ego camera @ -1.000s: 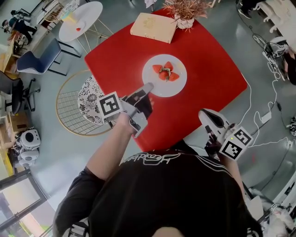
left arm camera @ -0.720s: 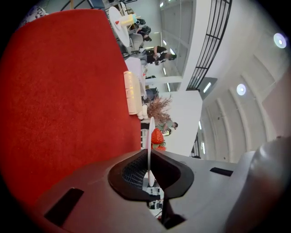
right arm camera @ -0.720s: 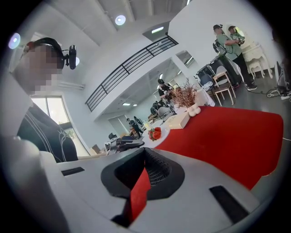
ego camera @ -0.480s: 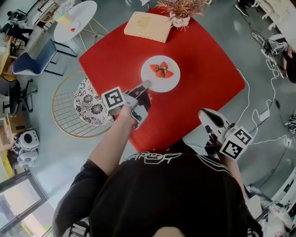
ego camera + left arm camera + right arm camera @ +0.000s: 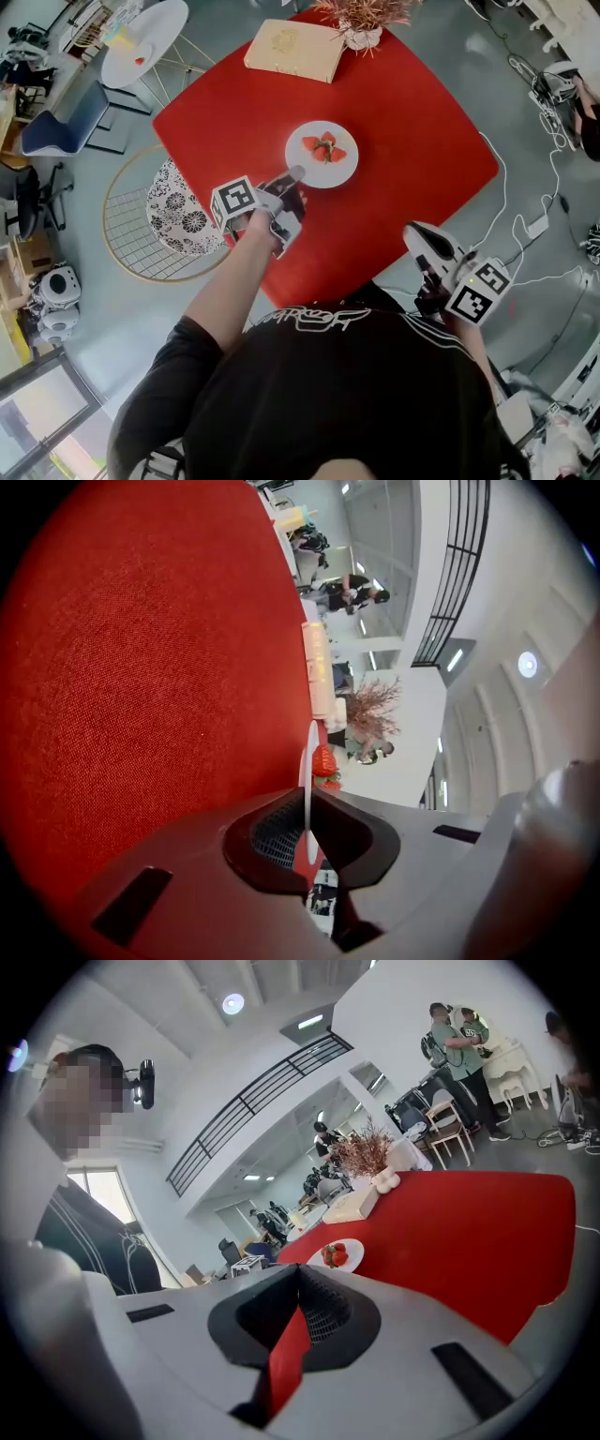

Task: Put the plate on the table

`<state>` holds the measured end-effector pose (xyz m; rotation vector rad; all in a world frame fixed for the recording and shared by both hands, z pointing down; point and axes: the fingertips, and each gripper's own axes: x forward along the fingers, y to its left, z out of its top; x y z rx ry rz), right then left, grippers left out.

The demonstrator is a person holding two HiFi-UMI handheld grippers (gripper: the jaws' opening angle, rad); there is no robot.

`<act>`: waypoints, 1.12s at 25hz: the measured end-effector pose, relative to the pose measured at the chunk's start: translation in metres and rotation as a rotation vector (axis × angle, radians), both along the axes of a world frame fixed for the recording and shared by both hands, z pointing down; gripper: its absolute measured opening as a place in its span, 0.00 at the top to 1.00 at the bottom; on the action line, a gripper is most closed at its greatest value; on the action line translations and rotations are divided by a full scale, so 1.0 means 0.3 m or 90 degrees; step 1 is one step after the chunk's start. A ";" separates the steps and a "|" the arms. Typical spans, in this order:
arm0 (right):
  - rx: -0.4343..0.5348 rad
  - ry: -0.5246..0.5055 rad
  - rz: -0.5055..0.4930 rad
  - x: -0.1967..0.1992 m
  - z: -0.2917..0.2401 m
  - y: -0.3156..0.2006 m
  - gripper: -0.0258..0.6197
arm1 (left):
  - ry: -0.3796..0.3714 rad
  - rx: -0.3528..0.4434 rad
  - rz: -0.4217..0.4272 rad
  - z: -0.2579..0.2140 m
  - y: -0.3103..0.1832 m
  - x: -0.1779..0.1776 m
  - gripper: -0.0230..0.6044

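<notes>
left gripper [image 5: 296, 173] extended farther, pinching plate [image 5: 345, 166] rim

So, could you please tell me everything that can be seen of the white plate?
The plate is round, white and shallow, with a smooth, glossy look, perhaps ceramic. Red strawberries lie at its middle. It is level over the red table, near the middle; whether it already rests on the top cannot be told. The left gripper is shut on its near rim, which shows as a thin white edge between the jaws.
</notes>
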<state>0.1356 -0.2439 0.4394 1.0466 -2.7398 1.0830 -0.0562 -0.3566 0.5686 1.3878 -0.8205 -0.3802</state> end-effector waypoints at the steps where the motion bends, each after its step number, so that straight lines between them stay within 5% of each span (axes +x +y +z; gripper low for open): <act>1: -0.002 -0.002 -0.001 -0.003 0.003 0.000 0.95 | -0.001 -0.002 -0.001 0.006 -0.003 -0.002 0.93; 28: -0.035 -0.026 0.004 -0.019 0.021 -0.015 0.95 | -0.040 -0.048 -0.001 0.084 -0.012 -0.012 0.93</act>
